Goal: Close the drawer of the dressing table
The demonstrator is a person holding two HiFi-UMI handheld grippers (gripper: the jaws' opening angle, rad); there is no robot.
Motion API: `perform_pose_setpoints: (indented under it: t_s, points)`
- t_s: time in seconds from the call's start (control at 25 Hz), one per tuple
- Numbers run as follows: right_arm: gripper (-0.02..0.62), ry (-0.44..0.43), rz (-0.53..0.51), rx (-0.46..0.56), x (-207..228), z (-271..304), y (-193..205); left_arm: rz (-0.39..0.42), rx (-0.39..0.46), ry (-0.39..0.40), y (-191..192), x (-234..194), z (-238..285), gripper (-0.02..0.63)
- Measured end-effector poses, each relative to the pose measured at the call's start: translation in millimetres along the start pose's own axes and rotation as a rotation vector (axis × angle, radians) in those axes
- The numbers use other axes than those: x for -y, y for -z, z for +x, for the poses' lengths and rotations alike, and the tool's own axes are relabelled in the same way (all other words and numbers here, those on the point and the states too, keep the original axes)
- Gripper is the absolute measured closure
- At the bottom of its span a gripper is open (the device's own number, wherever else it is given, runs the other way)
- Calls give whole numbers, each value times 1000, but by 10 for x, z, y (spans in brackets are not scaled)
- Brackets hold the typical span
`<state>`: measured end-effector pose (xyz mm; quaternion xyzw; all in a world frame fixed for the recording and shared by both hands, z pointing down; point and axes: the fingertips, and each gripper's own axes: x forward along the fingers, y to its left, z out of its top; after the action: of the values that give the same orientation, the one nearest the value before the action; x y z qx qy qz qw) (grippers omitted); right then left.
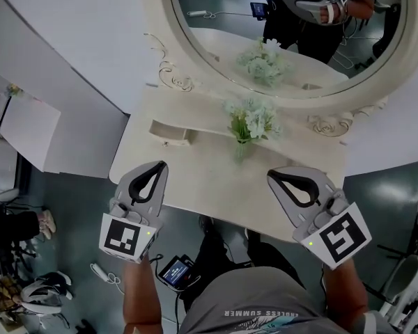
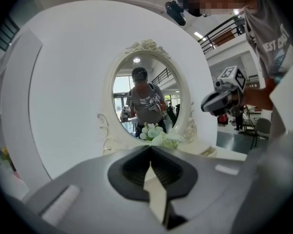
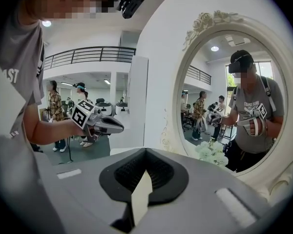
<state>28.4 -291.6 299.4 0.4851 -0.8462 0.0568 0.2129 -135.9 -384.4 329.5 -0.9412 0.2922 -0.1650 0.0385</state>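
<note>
The drawer (image 1: 171,132) sits on the back left of the table (image 1: 195,186), at the foot of the mirror (image 1: 216,19) and left of the flowers (image 1: 253,120). It seems to stand a little way out from the low shelf behind it, front face towards the person.

The left gripper (image 1: 159,165) is over the table's front left corner and points towards the drawer, but is clearly apart from it. Its own view shows the jaws together, tips meeting, with only the pale tabletop showing through the gap behind them. It holds nothing, and no view shows whether it touches the table.

The right gripper (image 1: 272,175) is over the table's front right part, to the right of the flowers and well apart from the drawer. Its jaws are together in the same way, tips meeting and nothing between them.

Each gripper shows in the other's view, held up in a hand at the side: the right one (image 2: 211,103) beside the mirror frame, the left one (image 3: 116,126) against the room behind
</note>
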Motion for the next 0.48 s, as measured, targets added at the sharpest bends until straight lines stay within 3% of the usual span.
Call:
perform_pose_setpoints:
  t_s: [0.48]
  points:
    - [595, -37, 50, -77, 41, 460, 304, -63, -87, -17, 738, -414, 312, 601]
